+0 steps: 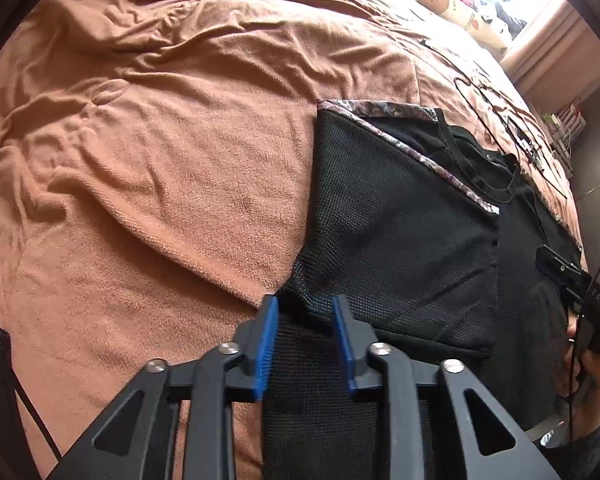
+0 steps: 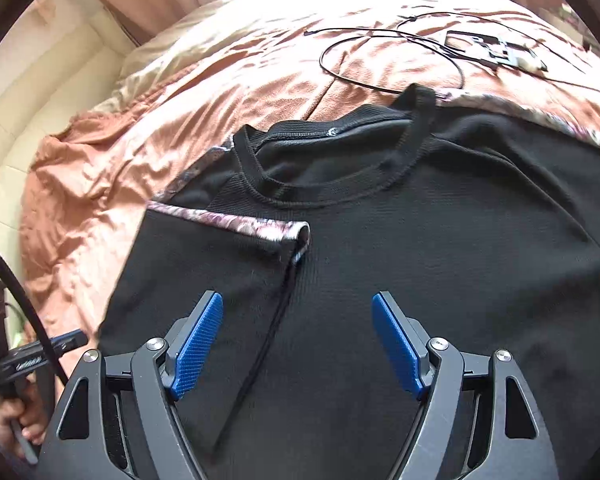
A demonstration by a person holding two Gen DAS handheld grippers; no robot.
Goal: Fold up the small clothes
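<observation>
Left gripper (image 1: 305, 332): seen at the bottom centre of the left wrist view, blue pads parted by a narrow gap, with black mesh cloth lying between them; whether the cloth is pinched cannot be told.
Right gripper (image 2: 298, 344): seen at the bottom of the right wrist view, jaws spread wide, nothing held, poised above the cloth.
Black top (image 2: 400, 264): spread flat on the bed across the centre of the right wrist view, neckline toward the top, one side panel with patterned trim (image 2: 228, 218) already turned inward at centre left.
Bedspread (image 1: 160, 152): rumpled, salmon-coloured, filling the left of the left wrist view.
Cable (image 2: 392, 46): looped on the bed at upper right, just beyond the collar.
Risk: the turned panel is judged likely to slide open if the hem is dragged; the loose cable could be snagged if the collar is pushed farther up.
</observation>
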